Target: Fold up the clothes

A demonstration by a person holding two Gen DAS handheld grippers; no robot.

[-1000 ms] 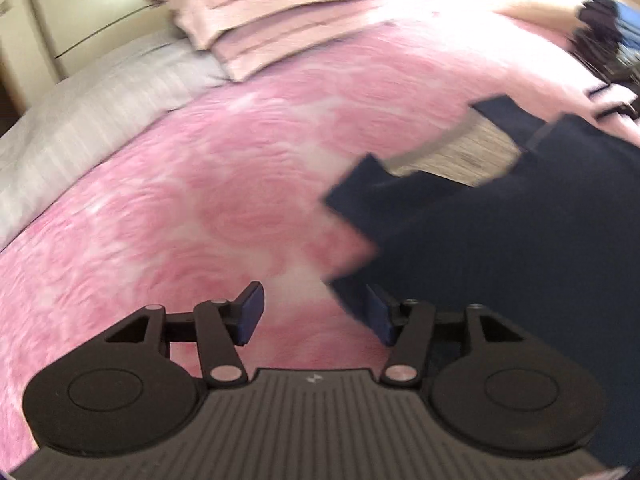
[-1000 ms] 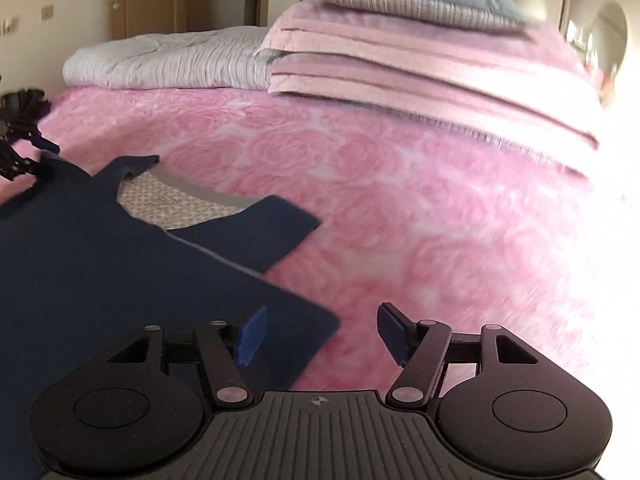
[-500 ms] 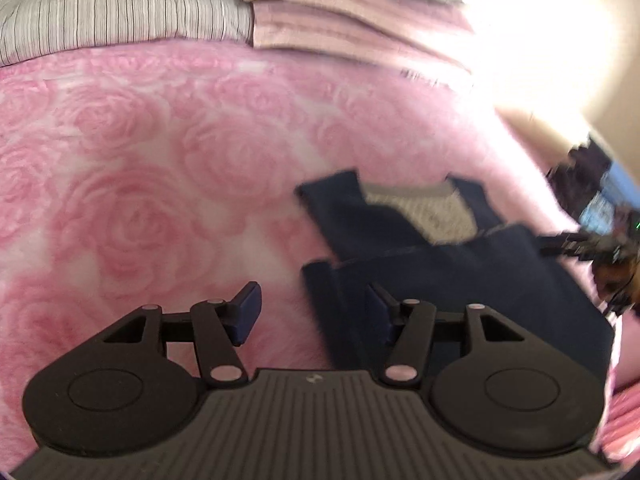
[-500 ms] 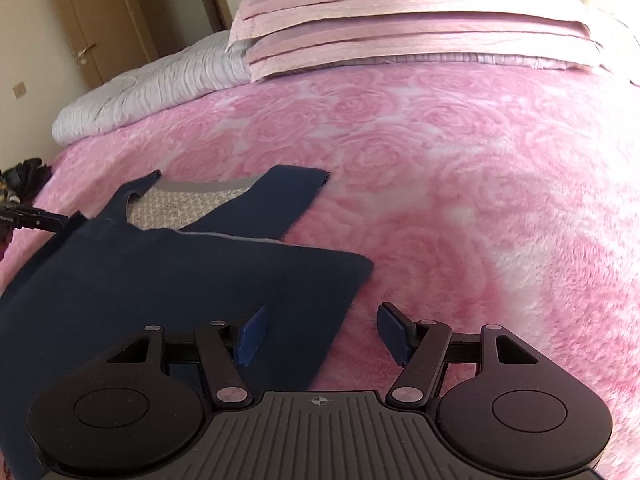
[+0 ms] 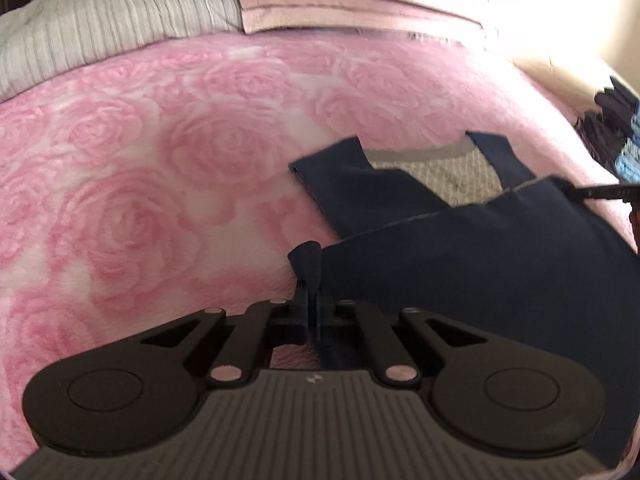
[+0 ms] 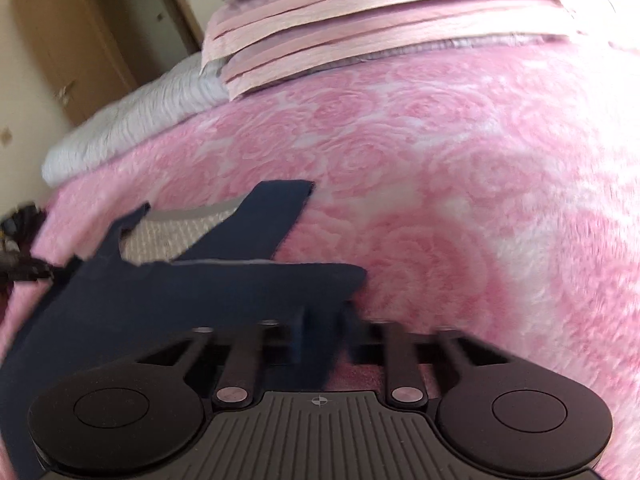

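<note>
A pink rose-patterned bedspread [image 5: 160, 184] is filling the ground ahead of both grippers, with stacked pink bedding [image 6: 380, 28] and a pale grey ribbed quilt [image 5: 112, 28] lying well beyond them at the far end. On the bedspread, directly ahead of the fingers, a navy garment [image 5: 480, 264] is lying partly folded: its lower part is doubled up over the top, leaving the shoulder straps and a pale patterned lining at the neck showing beyond the folded edge.

The left gripper [image 5: 309, 280] is clenching the garment's near left corner, and a tuft of navy cloth is standing up between its closed pads. The right gripper [image 6: 320, 332] is blurred, but its jaws are drawn together on the garment's near right corner, where cloth is bunching between them. Both pairs of jaws have just been closing, with the fabric caught between them. In the left wrist view the other gripper's dark finger is reaching the garment's far right edge.

The step in hand looks like seizing the two corners of the folded edge. The next move probably calls for lifting both corners together, keeping them level and the cloth taut, and carrying them forward over the straps without letting the layers slip apart.
</note>
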